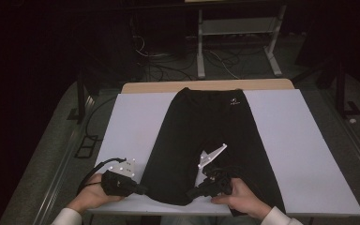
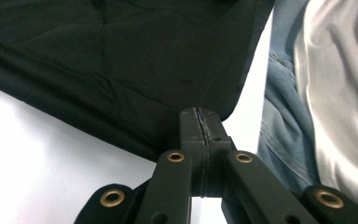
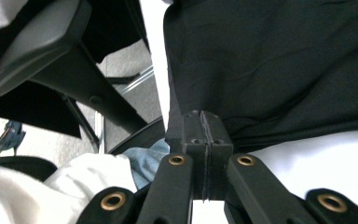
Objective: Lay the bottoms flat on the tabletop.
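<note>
**A:** Start from the high view. What lies on the bench (image 1: 304, 154)?

**B:** A pair of black shorts (image 1: 206, 131), spread flat on the pale sheet, waistband at the far edge with a small white logo (image 1: 235, 101) near it, the two legs running toward the person. The left tongs (image 1: 143, 190) sit at the near left, just beside the hem of the left leg, held in the left hand (image 1: 93, 194). The right tongs (image 1: 191, 192) point inward at the hem between the two legs, with the right hand (image 1: 239, 197) resting on the right leg's cloth. A grey three-cornered plate (image 1: 212, 156) stands above that tool.

**A:** And the left gripper view?

**B:** The left tongs (image 2: 200, 122) are pressed together, no gap between the jaws. Their tip meets the lower corner of the black shorts (image 2: 121, 60). Whether a fold is pinched I cannot tell. White bench (image 2: 37, 163) lies to the left; blue jeans (image 2: 282, 121) and a white shirt (image 2: 340, 93) to the right.

**A:** The right gripper view?

**B:** The right tongs (image 3: 203, 123) are likewise closed tight, their tip at the edge of the shorts (image 3: 279, 60), which cover the upper right. The white bench (image 3: 307, 163) shows beneath. To the left, a dark chair armrest (image 3: 42, 42) and the grey floor (image 3: 135, 84).
</note>
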A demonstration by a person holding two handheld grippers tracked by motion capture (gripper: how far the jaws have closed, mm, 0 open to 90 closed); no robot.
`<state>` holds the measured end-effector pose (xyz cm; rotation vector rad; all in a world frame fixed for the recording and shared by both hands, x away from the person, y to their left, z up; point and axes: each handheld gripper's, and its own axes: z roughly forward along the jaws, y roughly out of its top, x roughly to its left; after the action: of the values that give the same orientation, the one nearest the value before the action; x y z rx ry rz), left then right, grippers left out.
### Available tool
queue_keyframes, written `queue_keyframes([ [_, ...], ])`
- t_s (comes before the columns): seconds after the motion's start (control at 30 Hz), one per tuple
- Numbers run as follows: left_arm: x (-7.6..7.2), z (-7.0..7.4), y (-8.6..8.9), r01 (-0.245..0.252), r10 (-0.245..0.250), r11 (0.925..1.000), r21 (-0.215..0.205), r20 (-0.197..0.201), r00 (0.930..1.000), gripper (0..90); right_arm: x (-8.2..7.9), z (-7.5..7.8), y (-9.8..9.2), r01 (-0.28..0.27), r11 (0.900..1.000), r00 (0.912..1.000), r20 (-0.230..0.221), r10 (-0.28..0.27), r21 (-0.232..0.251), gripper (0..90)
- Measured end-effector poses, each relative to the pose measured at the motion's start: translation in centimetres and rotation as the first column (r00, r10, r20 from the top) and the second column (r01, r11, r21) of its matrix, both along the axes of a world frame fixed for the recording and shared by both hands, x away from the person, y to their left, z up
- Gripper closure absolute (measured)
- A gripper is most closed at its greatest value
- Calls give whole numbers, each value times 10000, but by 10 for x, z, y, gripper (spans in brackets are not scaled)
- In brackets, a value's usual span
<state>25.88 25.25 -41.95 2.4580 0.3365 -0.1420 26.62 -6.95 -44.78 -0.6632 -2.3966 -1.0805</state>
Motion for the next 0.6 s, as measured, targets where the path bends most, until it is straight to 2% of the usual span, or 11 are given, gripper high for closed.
queue_keyframes([
  [0.23, -11, -3, 0, 384, -381, 9992, 75, -263, 9989, 888, -5, -2, 7, -443, 9989, 9987, -259, 448, 169, 888],
  [0.47, -19, -3, 7, 446, -442, 9990, 95, -402, 9982, 888, -11, 0, 11, -763, 9969, 9965, -321, 770, 217, 888],
  [0.6, -19, -3, 8, 371, -373, 9993, -55, -446, 9983, 885, -12, -1, 12, -945, 9952, 9946, -411, 955, 254, 887],
])
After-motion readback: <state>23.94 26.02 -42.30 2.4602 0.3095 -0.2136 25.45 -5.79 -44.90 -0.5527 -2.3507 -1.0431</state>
